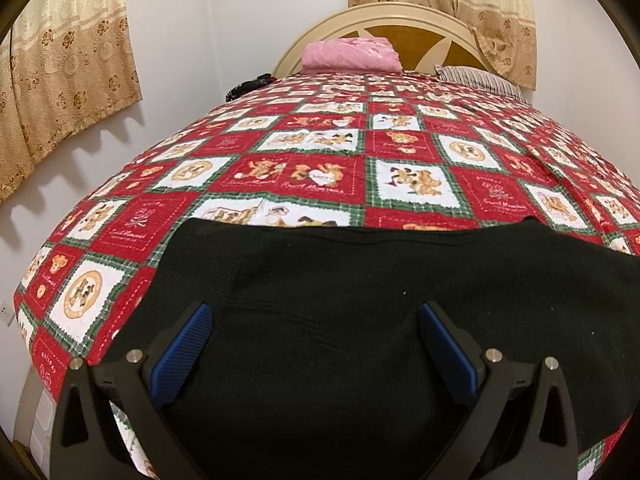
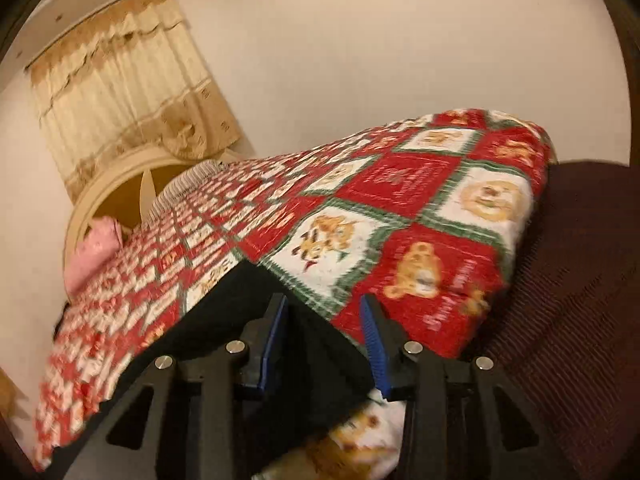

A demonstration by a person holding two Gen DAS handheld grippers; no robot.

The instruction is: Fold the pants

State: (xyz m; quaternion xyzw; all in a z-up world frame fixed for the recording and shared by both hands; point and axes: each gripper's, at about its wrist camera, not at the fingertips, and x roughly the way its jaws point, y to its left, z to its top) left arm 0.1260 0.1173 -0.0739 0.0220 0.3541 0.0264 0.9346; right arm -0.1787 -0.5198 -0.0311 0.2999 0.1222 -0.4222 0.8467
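The black pants (image 1: 340, 320) lie flat on the red, white and green teddy-bear quilt (image 1: 320, 152) at the bed's near end. My left gripper (image 1: 316, 312) is open, its blue pads spread wide just above the black fabric, holding nothing. In the right wrist view the pants (image 2: 320, 352) show as a dark corner at the quilt's (image 2: 400, 220) near edge. My right gripper (image 2: 324, 308) is open with that corner edge lying between its blue pads, not clamped. The view is blurred by motion.
A pink folded blanket (image 1: 350, 54) and a striped pillow (image 1: 480, 78) sit by the cream headboard (image 1: 380, 20). A dark garment (image 1: 250, 86) lies at the far left bed edge. Curtains (image 1: 60, 80) hang left and right. A dark maroon cover (image 2: 580, 280) lies right of the bed.
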